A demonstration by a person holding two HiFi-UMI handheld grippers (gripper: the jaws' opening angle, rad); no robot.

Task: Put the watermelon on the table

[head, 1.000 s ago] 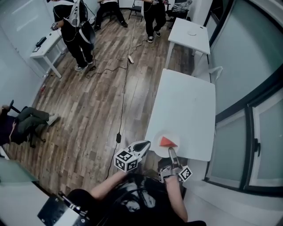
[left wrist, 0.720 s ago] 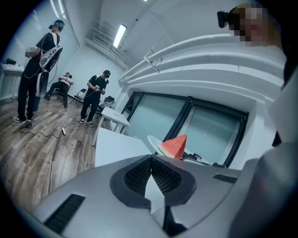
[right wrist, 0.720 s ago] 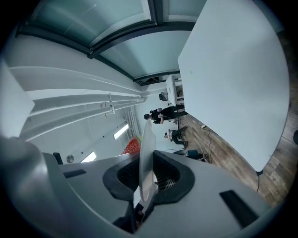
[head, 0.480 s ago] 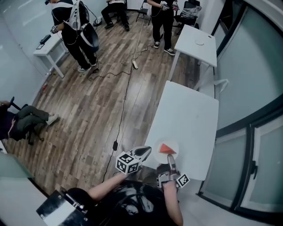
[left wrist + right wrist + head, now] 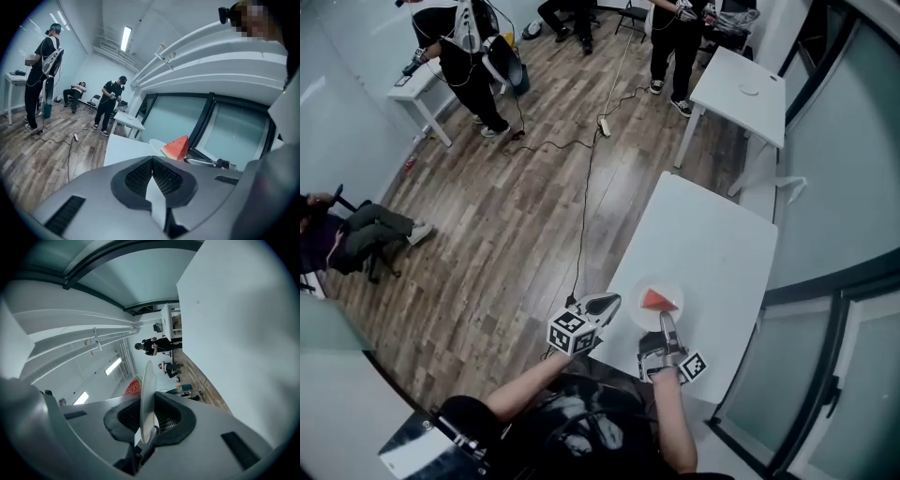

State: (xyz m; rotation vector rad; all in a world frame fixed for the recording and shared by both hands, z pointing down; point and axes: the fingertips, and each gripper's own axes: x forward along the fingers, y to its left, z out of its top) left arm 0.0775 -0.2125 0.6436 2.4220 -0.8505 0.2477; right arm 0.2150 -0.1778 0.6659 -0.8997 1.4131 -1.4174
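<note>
A red wedge of watermelon (image 5: 657,299) lies on a small white plate (image 5: 643,309) over the near end of the long white table (image 5: 712,248). My right gripper (image 5: 664,322) is shut on the plate's near rim. In the right gripper view the plate (image 5: 148,390) runs edge-on between the pads, with the watermelon (image 5: 133,386) behind it. My left gripper (image 5: 609,304) hovers shut and empty just left of the plate, at the table's left edge. In the left gripper view the watermelon (image 5: 177,146) and plate (image 5: 157,143) lie ahead of the shut left gripper (image 5: 152,161).
A glass wall (image 5: 834,225) runs along the table's right side. A second white table (image 5: 750,89) stands beyond. A power strip and cables (image 5: 602,127) trail over the wooden floor. Several people (image 5: 478,66) stand at the far end, and one sits (image 5: 356,234) at the left.
Both grippers have moved forward and slightly down, carrying the plate with the watermelon further over the table's near end. The jaws have stayed as they were.
</note>
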